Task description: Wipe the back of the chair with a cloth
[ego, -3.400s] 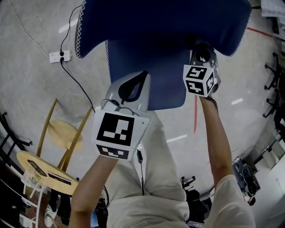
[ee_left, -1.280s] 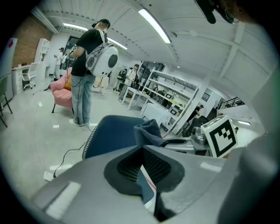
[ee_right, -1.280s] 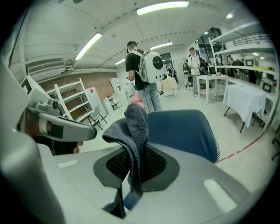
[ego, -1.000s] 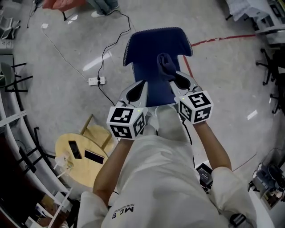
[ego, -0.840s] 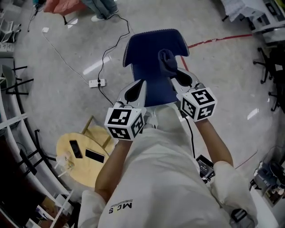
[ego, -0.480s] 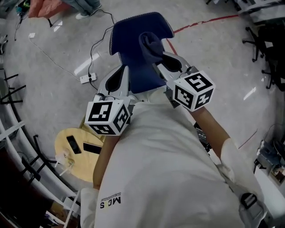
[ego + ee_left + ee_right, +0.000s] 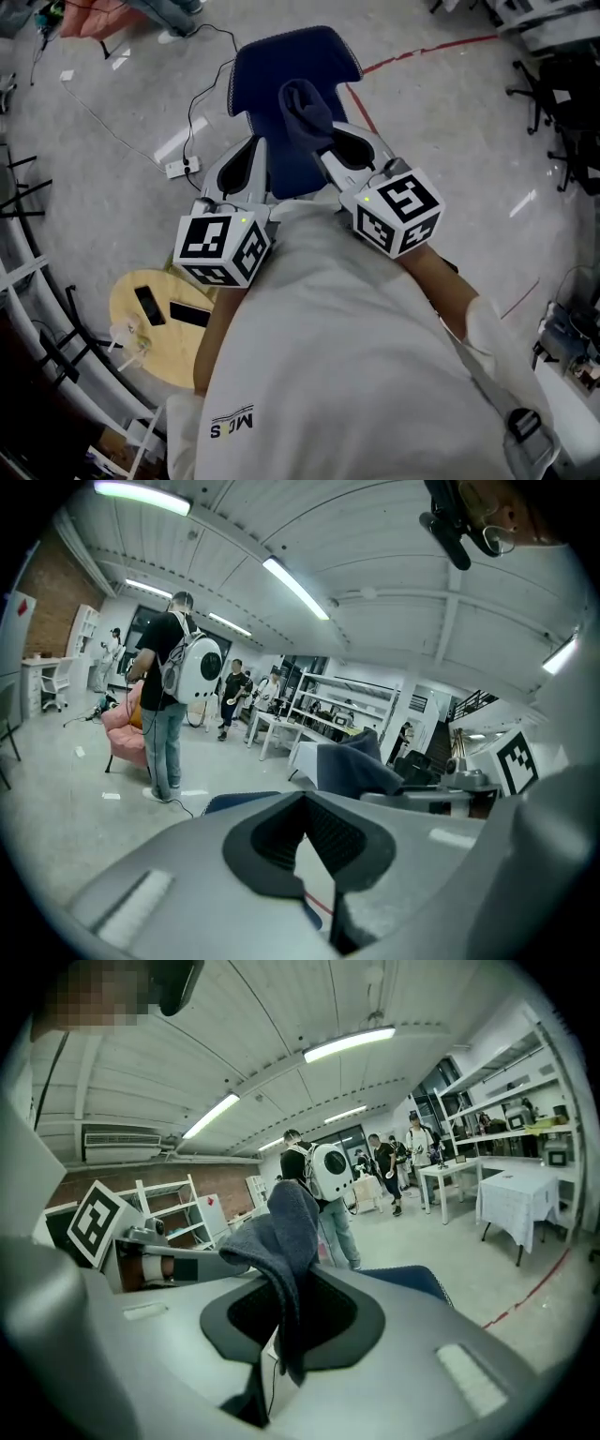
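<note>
Cloth [image 7: 303, 108] sits clamped in the right tool [image 7: 328, 148], blue chair [image 7: 267, 70] just ahead and below; left tool [image 7: 255, 148] closed, empty.

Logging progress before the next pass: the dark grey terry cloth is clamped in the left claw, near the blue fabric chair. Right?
No: the dark grey terry cloth is clamped in the right claw, not the left claw, near the blue fabric chair. The right gripper view shows it between those jaws.

Both forearms extend forward, side by side. Grey two-jaw left gripper [image 7: 252, 148]: jaws together, empty. Grey two-jaw right gripper [image 7: 330, 139]: jaws clamped on a dark blue cloth [image 7: 302, 105].
</note>
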